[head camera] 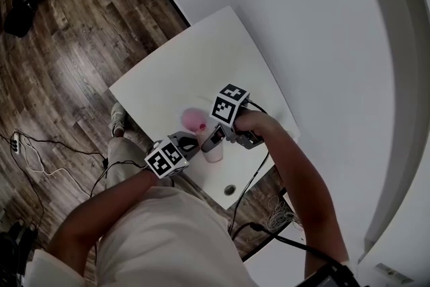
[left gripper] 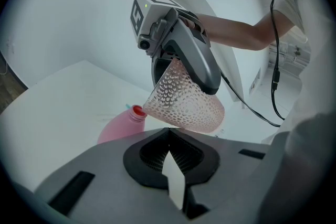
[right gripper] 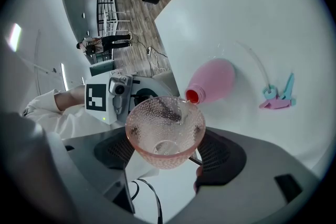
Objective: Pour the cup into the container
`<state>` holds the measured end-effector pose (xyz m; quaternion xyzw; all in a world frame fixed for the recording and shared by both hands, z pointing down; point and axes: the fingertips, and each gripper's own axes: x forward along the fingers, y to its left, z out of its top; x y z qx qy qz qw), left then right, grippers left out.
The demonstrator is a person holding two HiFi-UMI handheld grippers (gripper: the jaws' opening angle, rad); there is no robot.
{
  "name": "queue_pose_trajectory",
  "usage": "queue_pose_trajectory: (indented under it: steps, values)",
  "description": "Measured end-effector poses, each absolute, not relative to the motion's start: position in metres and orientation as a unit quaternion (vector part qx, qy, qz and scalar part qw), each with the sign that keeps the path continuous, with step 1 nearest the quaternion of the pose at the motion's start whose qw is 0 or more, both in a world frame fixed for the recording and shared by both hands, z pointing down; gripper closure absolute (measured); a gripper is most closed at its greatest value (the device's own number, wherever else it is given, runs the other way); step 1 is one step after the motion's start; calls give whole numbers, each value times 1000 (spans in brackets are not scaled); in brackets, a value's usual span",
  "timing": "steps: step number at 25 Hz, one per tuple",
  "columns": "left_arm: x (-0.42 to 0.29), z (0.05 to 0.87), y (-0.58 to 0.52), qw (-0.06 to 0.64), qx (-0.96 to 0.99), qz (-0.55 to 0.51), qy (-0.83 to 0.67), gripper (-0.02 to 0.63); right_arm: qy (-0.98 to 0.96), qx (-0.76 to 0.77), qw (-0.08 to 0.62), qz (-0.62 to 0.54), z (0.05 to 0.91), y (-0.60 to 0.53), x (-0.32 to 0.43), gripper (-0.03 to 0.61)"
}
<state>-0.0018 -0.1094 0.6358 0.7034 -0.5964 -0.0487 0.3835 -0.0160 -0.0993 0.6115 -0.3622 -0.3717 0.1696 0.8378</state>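
My right gripper [right gripper: 165, 140] is shut on a clear pink dimpled cup [right gripper: 166, 131]. The cup is tipped, and its rim meets the red mouth of a round pink container [right gripper: 215, 80] on the white table [head camera: 201, 64]. Its inside looks almost empty. In the left gripper view the tilted cup [left gripper: 184, 102] hangs over the container [left gripper: 122, 127], under the right gripper [left gripper: 184, 55]. My left gripper [left gripper: 170, 159] is just short of the container, shut on nothing. From above, the cup [head camera: 213, 152] and container [head camera: 195, 119] lie between the left gripper [head camera: 185, 143] and the right gripper [head camera: 216, 138].
A small turquoise and pink piece [right gripper: 278, 96] with a thin clear tube lies on the table beyond the container. The table's near edge has a round hole [head camera: 230, 189] with cables below it. Wooden floor lies to the left. A person [right gripper: 102, 42] stands far off.
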Motion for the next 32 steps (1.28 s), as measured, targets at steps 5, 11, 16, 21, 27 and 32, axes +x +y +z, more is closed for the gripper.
queue_pose_trajectory:
  steps: [5, 11, 16, 21, 27, 32]
  values:
    - [-3, 637, -106, 382, 703, -48, -598, 603, -364, -366, 840, 167, 613, -96, -18, 209]
    - [-1, 637, -107, 383, 704, -46, -597, 603, -352, -367, 841, 183, 614, -96, -16, 209]
    - [-2, 635, -105, 383, 704, -45, -596, 603, -345, -368, 843, 187, 613, -94, -17, 209]
    - [-1, 635, -103, 384, 703, -49, -597, 603, -335, -370, 845, 193, 613, -92, -16, 209]
    - [2, 637, -104, 386, 699, -50, -600, 603, -334, -370, 845, 192, 616, -91, -15, 209]
    - [0, 632, -103, 385, 700, -53, -600, 603, -327, -371, 847, 197, 611, -90, -17, 209]
